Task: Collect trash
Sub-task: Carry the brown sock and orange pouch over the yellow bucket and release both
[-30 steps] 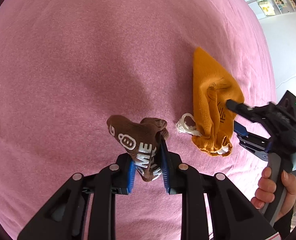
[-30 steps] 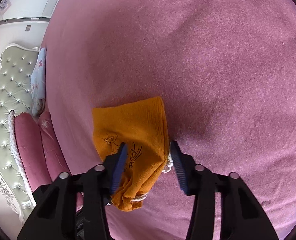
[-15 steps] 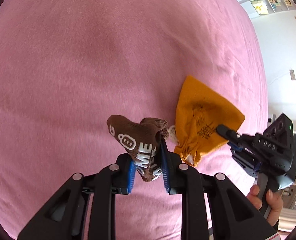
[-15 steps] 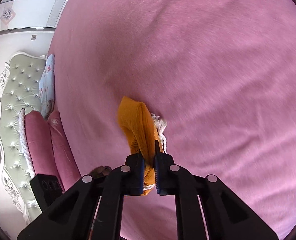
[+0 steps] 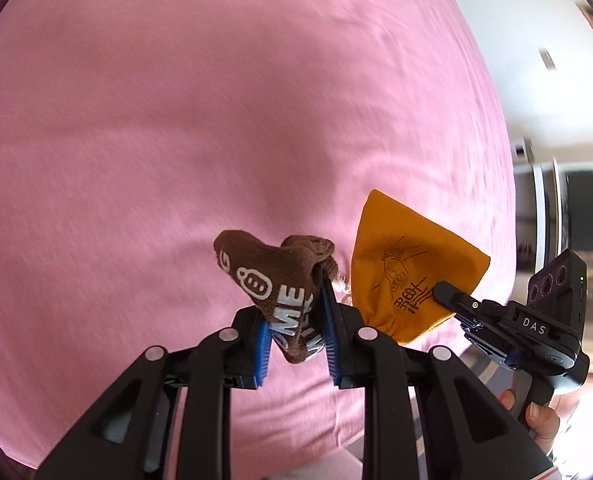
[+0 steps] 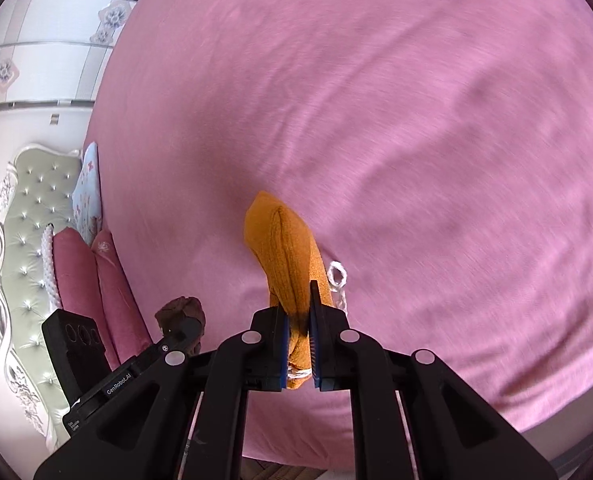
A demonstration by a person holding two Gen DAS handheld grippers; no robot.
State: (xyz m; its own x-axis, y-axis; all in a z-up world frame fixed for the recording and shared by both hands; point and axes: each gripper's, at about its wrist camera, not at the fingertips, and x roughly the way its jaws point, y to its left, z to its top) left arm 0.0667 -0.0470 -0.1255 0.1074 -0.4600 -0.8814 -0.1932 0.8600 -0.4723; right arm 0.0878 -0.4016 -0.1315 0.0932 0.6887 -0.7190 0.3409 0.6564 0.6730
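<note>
Above the pink bed (image 5: 176, 128) we hold both grippers, each with something pinched. Our left gripper (image 5: 296, 332) has its blue-padded fingers (image 5: 262, 354) pressed onto a brown sock (image 5: 276, 280) with white lettering; the sock bunches upward between the pads and hangs clear of the bedspread. From the right wrist view, that same sock shows as a brown lump (image 6: 182, 314) at the tip of the left gripper, low and left of centre. Our right gripper (image 6: 298, 344) has its fingers (image 6: 282, 354) nearly together, clamped on an orange drawstring pouch (image 6: 284, 256) that stands up folded between them, a white cord (image 6: 336, 276) looping out on its right side. In the left wrist view the pouch (image 5: 408, 276) spreads flat, with dark line drawing and lettering on its face, just beside the sock. A hand (image 5: 536, 420) grips the right gripper's handle at the lower right. Beyond the bed's left edge stand a tufted headboard (image 6: 28, 216) and pink pillows (image 6: 92, 280)
</note>
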